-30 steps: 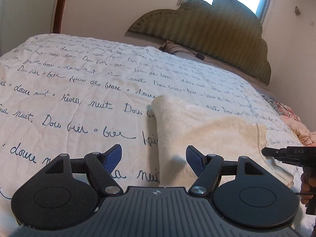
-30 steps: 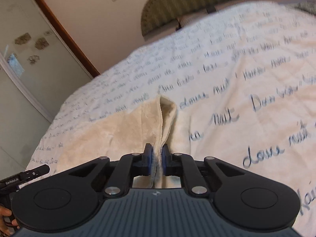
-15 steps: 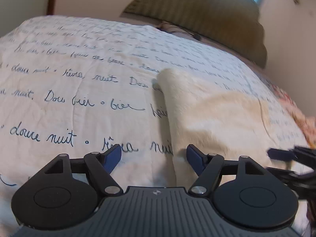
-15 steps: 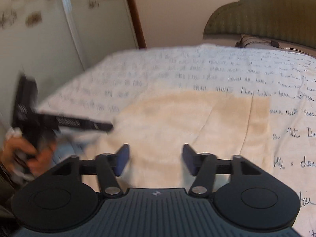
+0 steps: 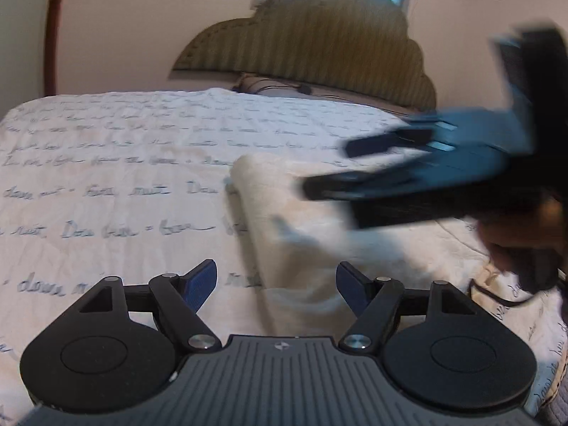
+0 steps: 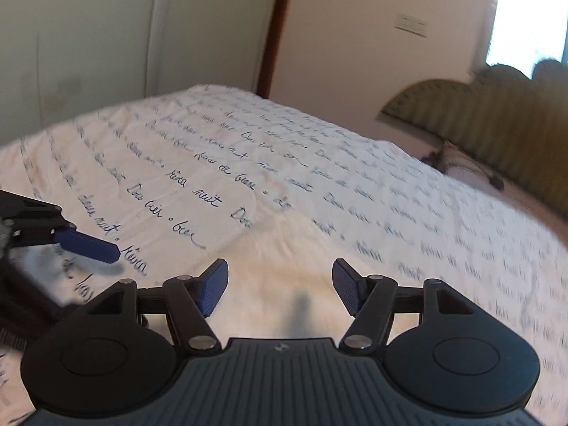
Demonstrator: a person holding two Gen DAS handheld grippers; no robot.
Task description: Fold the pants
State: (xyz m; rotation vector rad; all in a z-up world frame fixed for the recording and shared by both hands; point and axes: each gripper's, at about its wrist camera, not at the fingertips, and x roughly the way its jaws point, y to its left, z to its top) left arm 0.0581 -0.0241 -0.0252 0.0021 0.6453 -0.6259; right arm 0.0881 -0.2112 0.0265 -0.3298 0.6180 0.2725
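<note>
Cream pants [image 5: 319, 220] lie on our script-printed bedspread [image 5: 106, 163]; left gripper [image 5: 277, 284] and right gripper [image 6: 278, 284] gape apart, holding nothing.

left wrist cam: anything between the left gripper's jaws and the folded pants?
Nothing separate. In the left wrist view the left gripper is open, and the cream pants reach into the gap themselves, lying on the script-print bedspread. The blurred right gripper hovers farther over them.

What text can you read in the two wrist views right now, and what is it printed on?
"nuit" on the bedspread, dark cursive, right wrist view.
"de" on the bedspread, same print, one row farther back.
"Dou" on the bedspread, cut off by the cream pants.
Other script rows in both views: too blurred or small to read.
Small emblem on the left gripper and right gripper bodies: a logo, no letters.
</note>
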